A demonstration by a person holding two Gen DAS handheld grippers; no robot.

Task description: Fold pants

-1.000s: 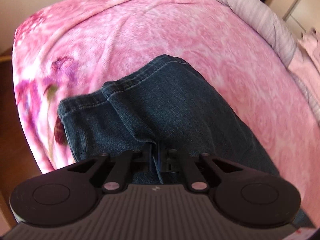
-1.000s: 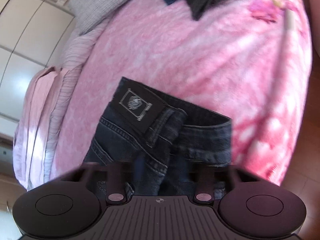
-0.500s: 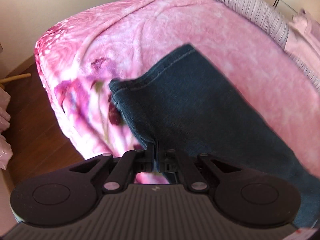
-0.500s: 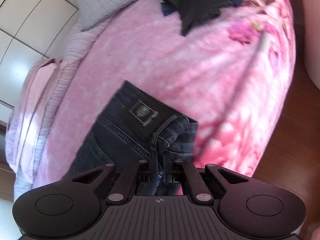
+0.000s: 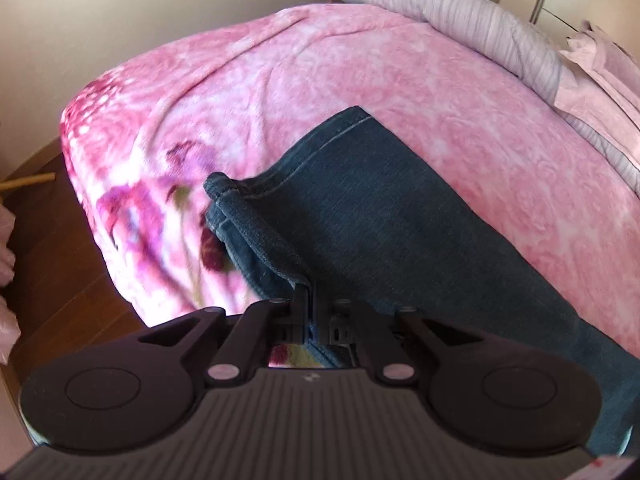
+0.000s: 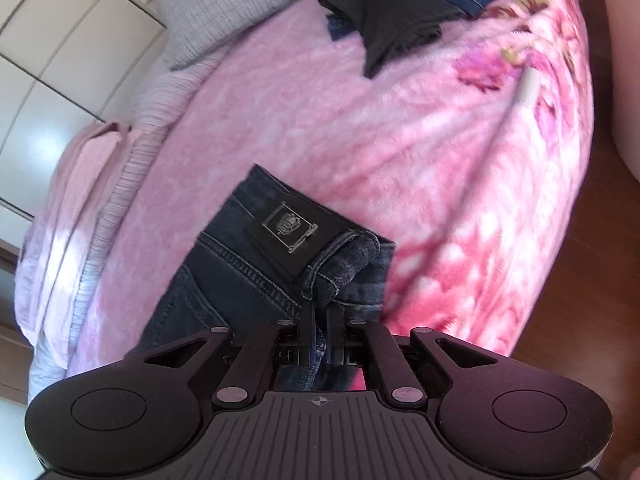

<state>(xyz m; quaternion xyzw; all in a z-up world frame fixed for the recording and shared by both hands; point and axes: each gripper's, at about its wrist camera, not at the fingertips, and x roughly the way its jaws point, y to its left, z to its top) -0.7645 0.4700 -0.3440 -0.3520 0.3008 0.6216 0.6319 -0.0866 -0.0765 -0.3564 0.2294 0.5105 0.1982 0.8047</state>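
Left claw [image 5: 310, 300] pinches the jeans' [image 5: 380, 216] leg hems, right claw [image 6: 320, 320] the waistband (both clamped tight); the long axis runs between them.

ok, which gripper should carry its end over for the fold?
Left, probably. The left gripper pinches the light hem end of the jeans; the right gripper holds the bulky waistband, better as the anchor.

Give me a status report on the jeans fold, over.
Left gripper shut on jeans near the hems. Right gripper shut on the waistband. Jeans lying on pink blanket. Dark clothes pile far off, not in the way.
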